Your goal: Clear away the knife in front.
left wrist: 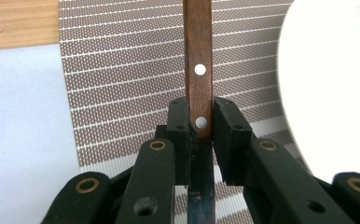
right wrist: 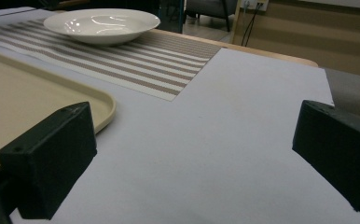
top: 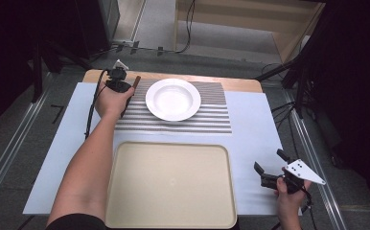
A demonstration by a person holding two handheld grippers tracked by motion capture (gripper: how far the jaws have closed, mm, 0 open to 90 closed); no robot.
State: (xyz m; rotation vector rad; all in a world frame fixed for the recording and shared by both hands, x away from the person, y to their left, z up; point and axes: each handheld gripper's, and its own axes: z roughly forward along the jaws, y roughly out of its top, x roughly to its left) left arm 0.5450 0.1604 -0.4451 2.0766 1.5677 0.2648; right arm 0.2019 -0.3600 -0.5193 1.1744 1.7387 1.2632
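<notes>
The left gripper (left wrist: pixel 200 128) clenches a wooden-handled steel knife (left wrist: pixel 198 70) beside the white ceramic plate (top: pixel 173 99); a shallow grip may let it twist; the right gripper (top: pixel 274 168) gapes empty

The table (top: pixel 250 124) is evenly lit from above while the room around it falls to near black. The plate (top: pixel 173 99) glares almost pure white in the left gripper view, and soft highlights sit in its bowl in the right gripper view. Close-up jaws look soft and blurred; shadows are faint.
</notes>
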